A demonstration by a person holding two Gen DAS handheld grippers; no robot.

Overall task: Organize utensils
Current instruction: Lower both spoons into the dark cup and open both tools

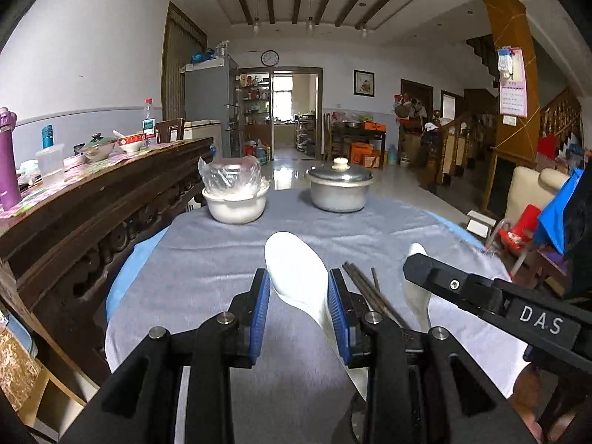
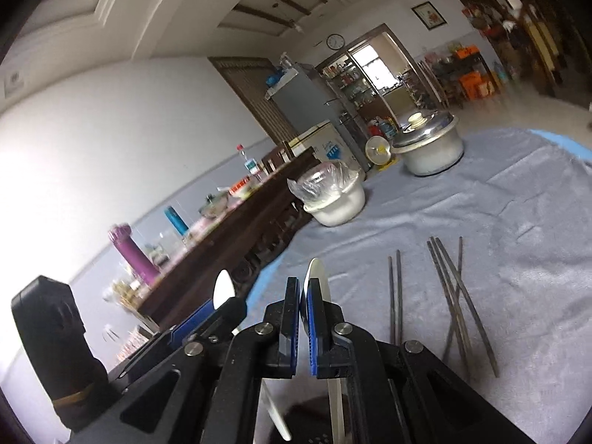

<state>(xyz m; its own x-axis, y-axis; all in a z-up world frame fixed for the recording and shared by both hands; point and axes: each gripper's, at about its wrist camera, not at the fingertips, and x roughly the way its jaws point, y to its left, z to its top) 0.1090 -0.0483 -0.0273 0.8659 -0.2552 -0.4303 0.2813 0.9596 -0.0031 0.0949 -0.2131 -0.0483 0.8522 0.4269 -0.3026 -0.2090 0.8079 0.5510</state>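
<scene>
White ceramic fills the left gripper (image 1: 298, 309): a spoon (image 1: 296, 273) lies bowl-forward between its blue pads (image 1: 259, 314), which press against the spoon's two edges, so the fingers are clamped on it above the grey cloth (image 1: 207, 277). The spoon's handle runs back and down under the right-hand finger. In the left wrist view the right gripper (image 1: 414, 259) reaches in from the right side, its black finger lying across a second spoon (image 1: 416, 296), whose white tip pokes out beyond the finger end. The right wrist view shows this one edge-on: the second spoon (image 2: 318, 281) stands as a thin white sliver between the right gripper's (image 2: 303, 318) blue pads (image 2: 314, 325), which are nearly together and pinched on it, its handle running down below the fingers. To the left in that view, the left gripper (image 2: 225, 307) shows with the first spoon's (image 2: 224, 290) white bowl sticking up past it. Several dark chopsticks (image 2: 449, 296) lie loose on the cloth (image 2: 518, 259) to the right of the right gripper, two roughly parallel and the others crossed over each other; in the left wrist view some chopsticks (image 1: 364, 288) show between the two grippers. At the far edge of the cloth stand a white bowl (image 1: 235, 203) topped with a plastic-wrapped dish and, well apart to its right, a lidded metal pot (image 1: 338, 192). A dark carved sideboard (image 1: 111, 207) runs along the left.
</scene>
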